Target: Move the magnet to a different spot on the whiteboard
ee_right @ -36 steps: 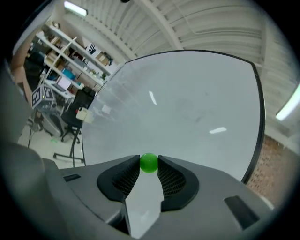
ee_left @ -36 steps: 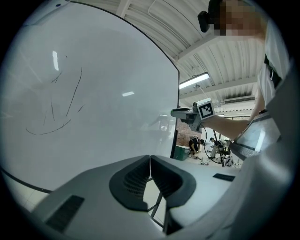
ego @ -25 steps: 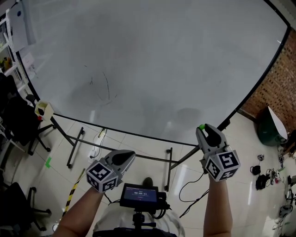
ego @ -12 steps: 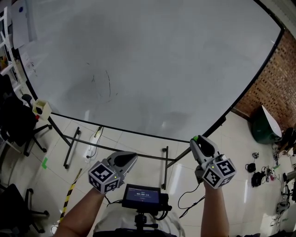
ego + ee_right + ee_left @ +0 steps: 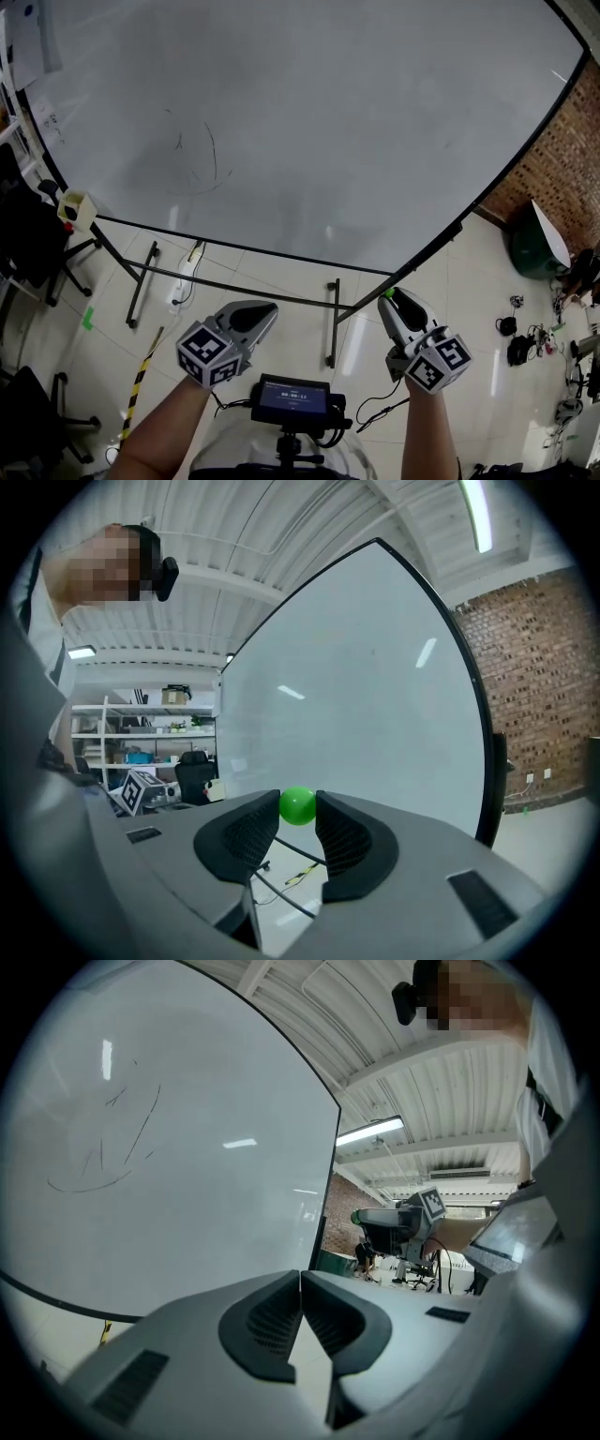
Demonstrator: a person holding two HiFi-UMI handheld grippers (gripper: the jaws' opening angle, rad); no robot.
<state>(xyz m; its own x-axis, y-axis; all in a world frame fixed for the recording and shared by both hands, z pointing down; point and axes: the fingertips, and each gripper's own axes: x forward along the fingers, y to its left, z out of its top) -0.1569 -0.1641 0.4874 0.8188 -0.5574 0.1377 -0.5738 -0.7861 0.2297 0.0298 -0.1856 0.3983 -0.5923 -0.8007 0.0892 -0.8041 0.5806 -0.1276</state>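
Note:
The whiteboard [image 5: 309, 112] fills the upper part of the head view, with faint pen strokes [image 5: 199, 155] left of its middle. A small green ball magnet [image 5: 298, 805] sits pinched between the tips of my right gripper [image 5: 298, 810]. In the head view that gripper [image 5: 386, 297] is below the board's lower edge, off the surface, over the floor. My left gripper [image 5: 269, 310] hangs lower left of it with jaws shut and nothing between them [image 5: 300, 1281]. The left gripper view also catches the right gripper [image 5: 394, 1227] off to the side.
The board's stand legs [image 5: 333, 323] cross the tiled floor under it. A small cream box [image 5: 75, 208] sits at the board's lower left corner, with dark chairs [image 5: 28, 248] beside it. A brick wall [image 5: 562, 141] and floor cables [image 5: 516, 347] lie to the right. A screen device [image 5: 295, 398] sits at my chest.
My right gripper has dropped and drifted left, away from the board's lower edge, rolling a little with the green magnet still in it. The left gripper has hardly moved.

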